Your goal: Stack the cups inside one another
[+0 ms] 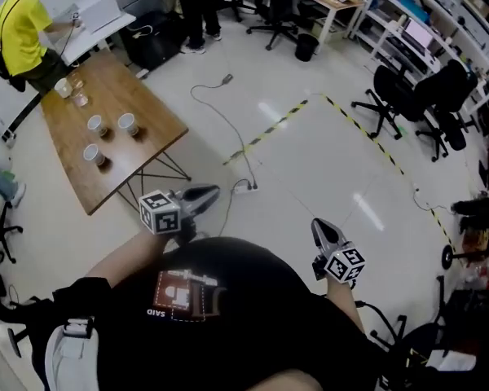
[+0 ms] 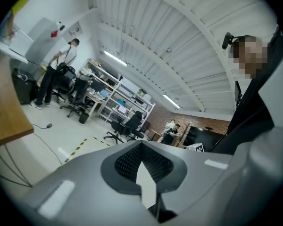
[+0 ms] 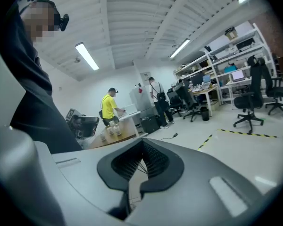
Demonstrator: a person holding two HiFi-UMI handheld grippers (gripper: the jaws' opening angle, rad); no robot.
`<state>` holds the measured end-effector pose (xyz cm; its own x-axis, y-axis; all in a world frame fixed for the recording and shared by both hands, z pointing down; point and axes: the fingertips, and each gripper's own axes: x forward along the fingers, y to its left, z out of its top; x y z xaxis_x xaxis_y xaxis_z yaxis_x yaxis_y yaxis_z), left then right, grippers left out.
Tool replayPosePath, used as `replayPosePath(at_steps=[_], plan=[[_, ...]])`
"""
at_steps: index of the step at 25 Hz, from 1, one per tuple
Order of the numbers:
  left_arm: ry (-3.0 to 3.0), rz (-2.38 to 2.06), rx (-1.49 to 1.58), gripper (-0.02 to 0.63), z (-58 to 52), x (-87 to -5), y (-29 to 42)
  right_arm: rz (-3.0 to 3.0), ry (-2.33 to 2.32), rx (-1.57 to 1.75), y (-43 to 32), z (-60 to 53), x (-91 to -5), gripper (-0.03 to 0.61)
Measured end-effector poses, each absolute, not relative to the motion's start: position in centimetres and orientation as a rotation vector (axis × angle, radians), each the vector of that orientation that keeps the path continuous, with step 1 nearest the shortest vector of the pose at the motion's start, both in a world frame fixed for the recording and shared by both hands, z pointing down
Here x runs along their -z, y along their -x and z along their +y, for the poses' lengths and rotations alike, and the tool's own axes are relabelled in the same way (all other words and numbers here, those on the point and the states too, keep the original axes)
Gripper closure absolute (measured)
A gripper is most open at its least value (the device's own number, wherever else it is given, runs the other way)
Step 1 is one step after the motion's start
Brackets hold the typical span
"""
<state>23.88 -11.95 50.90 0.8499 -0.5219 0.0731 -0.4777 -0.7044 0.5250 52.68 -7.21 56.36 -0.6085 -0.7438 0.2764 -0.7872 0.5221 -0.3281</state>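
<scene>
Left gripper (image 1: 207,192) and right gripper (image 1: 319,228): both have their jaws pressed together with nothing between them. Each gripper's own view shows the pads meeting at the tip, with only floor visible through the wedge gap behind. Both are held close in front of the person's torso, well apart from each other, left one about level, right one tipped slightly down. Neither is anywhere near the cups. The cups sit on the wooden table (image 1: 69,173) at far left. Mid-table, three paper cups stand upright and apart from each other: right cup (image 1: 128,124), left cup (image 1: 96,125) beside it, near cup (image 1: 92,155) closer to the table's near end. The far-end cups (image 1: 63,88), two of them, stand close together by a person in a yellow shirt (image 1: 18,27); can't tell if those two touch. Every cup stands singly. In the right gripper view the table and the person in yellow show far off, just left of the jaw tips. In the left gripper view only the table edge and one cup show at the left border. On the floor a cable (image 1: 216,112) runs toward a power strip (image 1: 244,188) near the table legs, and yellow-black tape (image 1: 270,127) crosses further out. Office chairs (image 1: 399,96) stand at far right by the shelving (image 1: 424,23).
</scene>
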Motion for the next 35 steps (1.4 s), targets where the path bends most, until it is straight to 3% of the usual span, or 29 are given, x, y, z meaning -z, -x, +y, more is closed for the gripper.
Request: replayPosePath(at_steps=[7, 19, 24, 35], plan=[[-2.311, -1.099, 0.229, 0.623, -11.1, -52.2, -8.1, -2.743, -0.876, -0.633, -36.3, -15.4, -56.9, 0.565], [-2.23, -1.397, 0.357, 0.623, -14.3, -51.4, 16.7, -2.772, -0.518, -0.483, -9.6, -25.8, -53.6, 0.565], [-2.115, -1.542, 0.398, 0.623, -14.8, -52.1, 21.7, -2.758, -0.319, -0.489, -2.8, -29.4, -54.8, 0.565], [-1.722, -1.981, 0.495, 0.623, -16.4, -52.1, 25.9, -2.69, 0.334, -0.423, 9.4, -37.8, -58.5, 0.565]])
